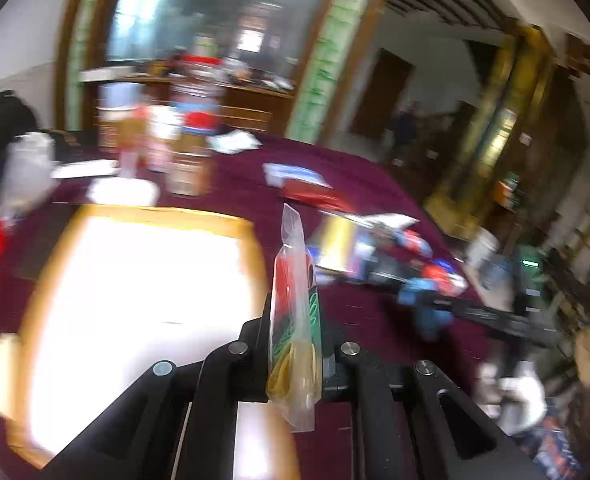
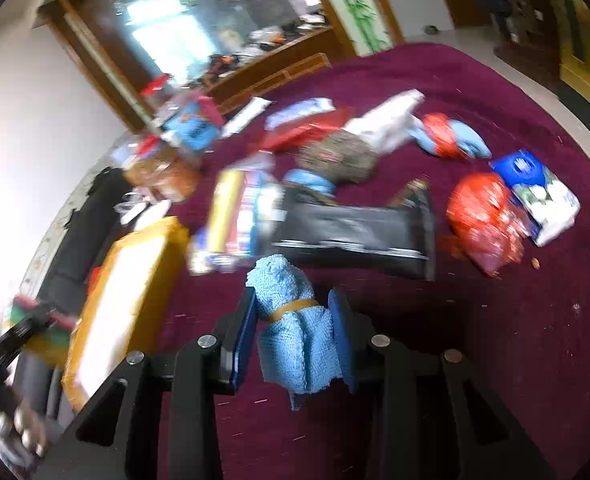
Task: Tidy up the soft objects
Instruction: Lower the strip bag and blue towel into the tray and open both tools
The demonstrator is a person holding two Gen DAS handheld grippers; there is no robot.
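Note:
My left gripper is shut on a clear plastic bag of coloured rubber bands, held upright above the right edge of a white tray with a yellow-brown rim. My right gripper is shut on a rolled light-blue cloth tied with a rubber band, held above the maroon tablecloth. The tray also shows in the right wrist view, to the left of the cloth. The left gripper with its bag appears at the far left of the right wrist view. Both views are blurred.
Jars and bottles stand at the back of the table. Packets, a black pouch, a grey scrubber, a red net bag, a blue-white pack and blue-red cloths lie scattered on the cloth.

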